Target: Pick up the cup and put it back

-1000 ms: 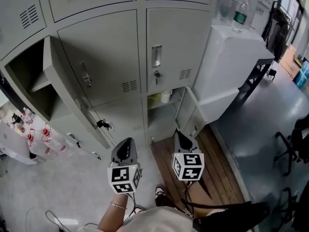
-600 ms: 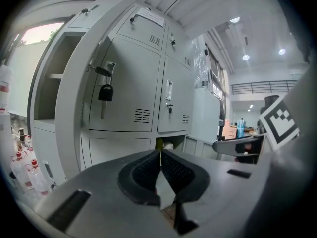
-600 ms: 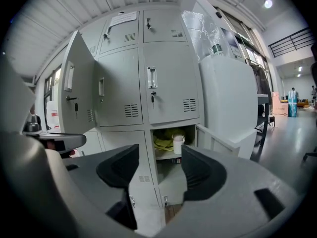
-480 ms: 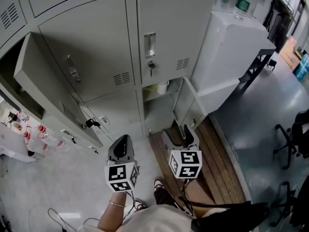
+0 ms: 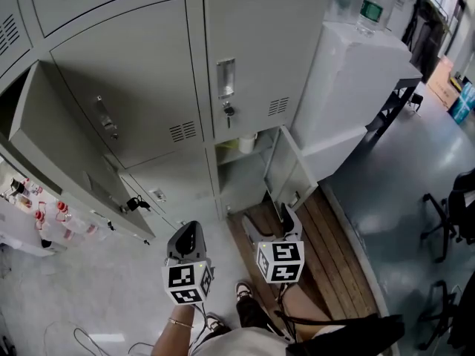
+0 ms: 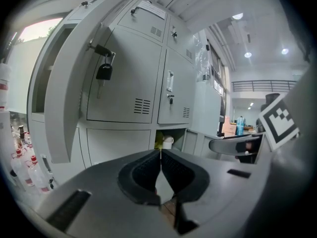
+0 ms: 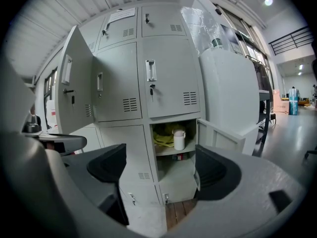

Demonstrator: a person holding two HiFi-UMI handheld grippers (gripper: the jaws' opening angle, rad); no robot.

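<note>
Our right claw has just been opening, wide and empty; the cup stands on a shelf in the open locker, well apart. We should centre it between both jaws before squeezing.

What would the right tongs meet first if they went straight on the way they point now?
Probably the open locker compartment, near the shelf with the white cup. The right tongs have just been opening, nothing is between them, and the way there looks free.
</note>
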